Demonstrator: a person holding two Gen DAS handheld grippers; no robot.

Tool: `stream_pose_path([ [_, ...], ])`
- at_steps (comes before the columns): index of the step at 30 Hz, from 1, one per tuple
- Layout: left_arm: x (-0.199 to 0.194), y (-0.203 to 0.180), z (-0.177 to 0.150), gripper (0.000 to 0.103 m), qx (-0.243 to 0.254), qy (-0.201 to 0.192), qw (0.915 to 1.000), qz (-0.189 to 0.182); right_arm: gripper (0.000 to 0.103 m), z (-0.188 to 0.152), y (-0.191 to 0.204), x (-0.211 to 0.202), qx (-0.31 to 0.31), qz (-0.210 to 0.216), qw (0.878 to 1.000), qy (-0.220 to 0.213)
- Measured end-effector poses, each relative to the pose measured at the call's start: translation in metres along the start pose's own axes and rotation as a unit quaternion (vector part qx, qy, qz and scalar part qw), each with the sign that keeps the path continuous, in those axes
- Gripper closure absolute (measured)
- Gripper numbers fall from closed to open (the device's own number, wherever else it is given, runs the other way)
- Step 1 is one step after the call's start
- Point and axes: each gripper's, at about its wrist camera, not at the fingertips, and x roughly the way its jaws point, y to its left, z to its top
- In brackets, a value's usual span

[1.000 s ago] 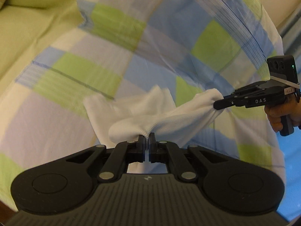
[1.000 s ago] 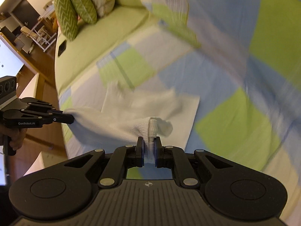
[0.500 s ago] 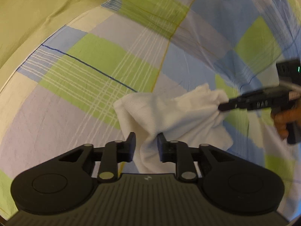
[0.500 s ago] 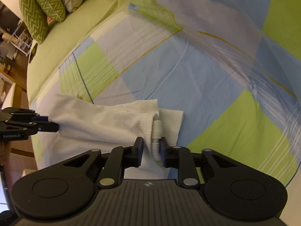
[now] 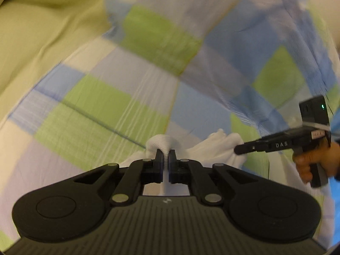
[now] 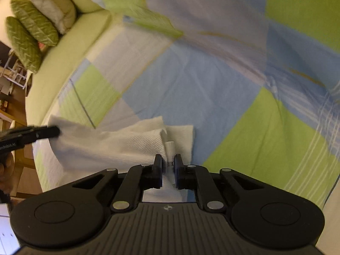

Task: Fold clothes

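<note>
A white ribbed garment lies bunched on a checked quilt. In the left wrist view my left gripper is shut on a raised fold of it, close to the lens. From the right comes my right gripper, pinching the garment's other end, with a hand on its handle. The right wrist view shows the garment stretched between both tools. There my right gripper is shut on a small tab of cloth. My left gripper grips the far left corner.
The quilt has blue, green and pale squares and covers most of both views. A light green sheet lies at the left. Green and beige pillows are stacked at the far upper left, with wooden furniture beyond the bed's edge.
Half a second ago my left gripper stood open above the garment; now it has shut on a fold. My right gripper has kept its hold throughout.
</note>
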Motion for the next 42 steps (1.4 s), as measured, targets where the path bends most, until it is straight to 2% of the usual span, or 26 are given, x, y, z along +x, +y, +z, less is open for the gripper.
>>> stream_pose_path([
  [2,0.009,0.005,-0.003,0.101,0.004,0.028,0.9993,0.023,0.092,-0.004,0.0,-0.001,-0.004,-0.004,1.0,0.001],
  [4,0.017,0.011,-0.007,0.096,0.002,0.051,0.9972,0.055,0.089,-0.008,-0.005,0.003,0.011,-0.015,1.0,0.004],
  [5,0.019,0.015,-0.007,0.095,-0.001,0.058,0.9962,0.065,0.081,-0.01,-0.009,0.004,0.02,-0.022,1.0,0.005],
  [6,0.017,0.016,-0.007,0.089,-0.002,0.06,0.9953,0.076,0.077,-0.011,-0.012,0.004,0.034,-0.028,0.999,0.003],
  [7,0.015,0.016,-0.007,0.087,-0.002,0.061,0.9945,0.085,0.074,-0.011,-0.015,0.001,0.05,-0.028,0.998,-0.004],
  [10,0.004,0.011,-0.003,0.087,0.009,0.072,0.992,0.103,0.075,-0.016,-0.015,-0.011,0.065,-0.031,0.997,-0.023],
  [13,-0.007,0.002,-0.001,0.084,0.034,0.091,0.9875,0.124,0.069,-0.027,-0.014,-0.023,0.08,-0.034,0.996,-0.025],
  [16,-0.017,-0.01,0.001,0.077,0.071,0.094,0.9853,0.125,0.066,-0.043,-0.006,-0.034,0.087,-0.036,0.995,-0.023],
  [18,-0.019,-0.018,-0.001,0.077,0.101,0.094,0.9835,0.117,0.064,-0.055,0.004,-0.04,0.079,-0.043,0.996,-0.023],
  [21,-0.018,-0.035,-0.011,0.077,0.189,0.09,0.9735,0.092,0.064,-0.076,0.031,-0.047,0.032,-0.085,0.996,-0.023],
  [22,-0.017,-0.042,-0.017,0.077,0.226,0.088,0.9666,0.081,0.064,-0.084,0.043,-0.047,-0.006,-0.109,0.994,-0.019],
  [24,-0.015,-0.058,-0.034,0.077,0.318,0.088,0.9434,0.036,0.064,-0.1,0.069,-0.044,-0.083,-0.152,0.985,-0.008],
  [26,-0.013,-0.071,-0.056,0.075,0.4,0.091,0.9117,-0.011,0.064,-0.118,0.09,-0.038,-0.137,-0.185,0.973,0.001],
  [28,-0.011,-0.079,-0.081,0.066,0.472,0.096,0.8751,-0.048,0.06,-0.133,0.108,-0.026,-0.174,-0.211,0.962,0.01],
  [30,-0.007,-0.085,-0.108,0.065,0.537,0.091,0.8368,-0.053,0.056,-0.146,0.125,-0.01,-0.212,-0.243,0.946,0.021],
  [32,-0.001,-0.086,-0.129,0.066,0.592,0.076,0.8015,-0.032,0.052,-0.156,0.14,0.005,-0.259,-0.271,0.927,0.019],
  [34,0.006,-0.08,-0.143,0.068,0.628,0.057,0.7758,-0.003,0.052,-0.165,0.153,0.02,-0.315,-0.297,0.901,0.013],
  [35,0.007,-0.076,-0.148,0.068,0.641,0.045,0.7661,-0.001,0.052,-0.168,0.155,0.028,-0.342,-0.309,0.888,0.006],
  [38,0.002,-0.065,-0.158,0.068,0.666,0.005,0.7458,-0.004,0.052,-0.18,0.152,0.048,-0.406,-0.334,0.85,-0.019],
  [39,0.001,-0.062,-0.16,0.068,0.667,-0.003,0.7453,-0.005,0.052,-0.184,0.15,0.053,-0.425,-0.34,0.839,-0.028],
  [42,-0.001,-0.056,-0.162,0.074,0.665,-0.014,0.747,-0.01,0.052,-0.199,0.144,0.06,-0.448,-0.361,0.814,-0.085],
])
